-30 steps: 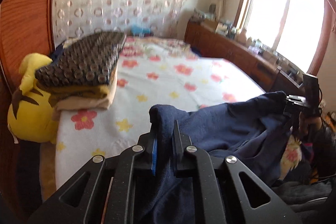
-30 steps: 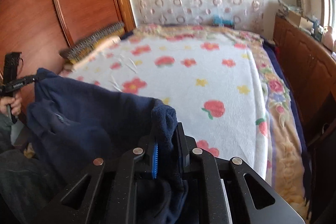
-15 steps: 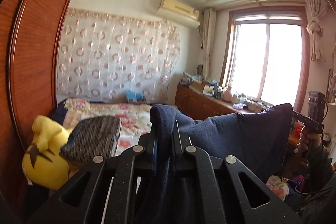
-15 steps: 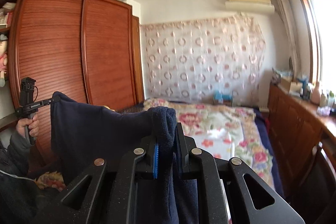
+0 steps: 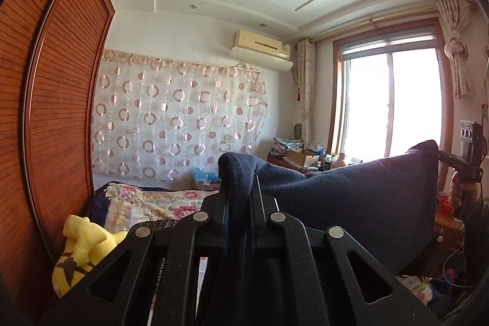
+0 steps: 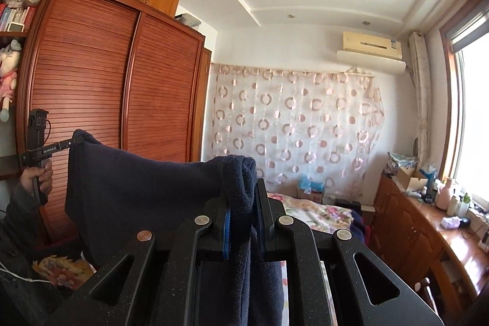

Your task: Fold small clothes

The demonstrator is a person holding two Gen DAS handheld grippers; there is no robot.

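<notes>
A dark navy garment [image 5: 351, 197] hangs stretched in the air between my two grippers, high above the bed. My left gripper [image 5: 240, 197] is shut on one top corner of it. My right gripper [image 6: 243, 203] is shut on the other top corner, and the cloth [image 6: 137, 188] spreads away to the left. The right gripper also shows at the right of the left wrist view [image 5: 440, 156]. The left gripper also shows at the left of the right wrist view [image 6: 78, 139]. The garment's lower part is hidden behind the gripper bodies.
The floral bed [image 5: 146, 203] lies below, with a yellow plush toy [image 5: 79, 246] at its left edge. A wooden wardrobe [image 6: 91, 87] stands on the left. A cluttered wooden cabinet [image 6: 421, 222] runs under the window on the right.
Both grippers have risen and tilted upward, lifting the navy garment off the bed. The views now take in ceiling and walls. The garment is stretched tauter between the grippers.
</notes>
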